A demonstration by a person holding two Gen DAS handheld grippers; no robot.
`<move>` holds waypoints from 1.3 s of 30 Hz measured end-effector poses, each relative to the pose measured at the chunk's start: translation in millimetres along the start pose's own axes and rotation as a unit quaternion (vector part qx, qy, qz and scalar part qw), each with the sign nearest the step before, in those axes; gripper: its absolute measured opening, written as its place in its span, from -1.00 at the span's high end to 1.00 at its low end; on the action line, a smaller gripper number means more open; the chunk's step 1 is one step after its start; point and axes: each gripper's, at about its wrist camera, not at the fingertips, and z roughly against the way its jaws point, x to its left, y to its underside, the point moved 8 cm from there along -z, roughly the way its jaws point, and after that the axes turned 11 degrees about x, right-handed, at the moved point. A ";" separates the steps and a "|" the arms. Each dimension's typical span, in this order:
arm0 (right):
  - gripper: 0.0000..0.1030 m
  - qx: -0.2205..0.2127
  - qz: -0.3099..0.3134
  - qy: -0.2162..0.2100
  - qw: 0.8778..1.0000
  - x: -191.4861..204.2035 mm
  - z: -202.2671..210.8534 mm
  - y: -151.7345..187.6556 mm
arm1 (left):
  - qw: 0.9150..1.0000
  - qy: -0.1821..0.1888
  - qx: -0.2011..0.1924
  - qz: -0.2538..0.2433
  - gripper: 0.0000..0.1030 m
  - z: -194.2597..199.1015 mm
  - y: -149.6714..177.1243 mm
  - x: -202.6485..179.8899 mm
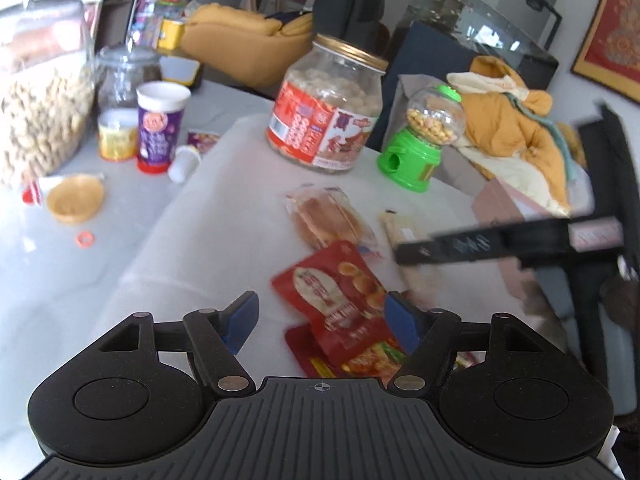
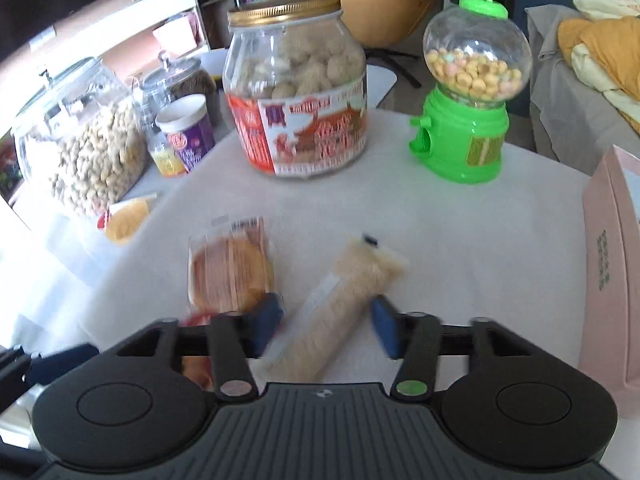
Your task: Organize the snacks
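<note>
Hovering both grippers over the white mat (image 2: 460, 248) right now. My left gripper (image 1: 320, 320) has its jaws spread wide with nothing between them, sitting above a red pouch (image 1: 340, 292) that lies on a second red pouch (image 1: 360, 356) at about 6 o'clock in that view. My right gripper (image 2: 328, 328) is spread too, blue pads either side of the near end of a pale snack stick (image 2: 340, 308), but I can't tell if either pad is touching it. Wrapped bun (image 2: 230, 272) lies just beside the stick at its 9 o'clock, apart from it. Further back at 12 o'clock stands the big cookie jar (image 2: 296, 92) with a gold lid, and the green candy dispenser (image 2: 468, 100) is at 1 o'clock, both upright on the mat. Pink box (image 2: 612, 272) sits at 3 o'clock by the mat's edge. Off at 9 to 10 o'clock there's a peanut jar (image 2: 80, 140) and a purple cup (image 2: 188, 132).
</note>
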 end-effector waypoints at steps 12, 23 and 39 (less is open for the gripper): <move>0.44 -0.020 0.024 0.074 0.997 -69.9 64.8 116.3 | 0.993 -0.089 0.008 -0.071 -0.47 -57.9 -13.9 -52.2; 0.38 -0.093 -0.029 0.083 0.992 -105.4 73.7 146.5 | 0.988 -0.062 0.009 -0.139 0.19 -52.5 -1.4 -97.3; -0.09 -0.122 -0.067 0.089 0.986 -123.3 73.3 155.0 | 0.982 -0.043 0.002 -0.186 0.57 -57.3 4.3 -140.6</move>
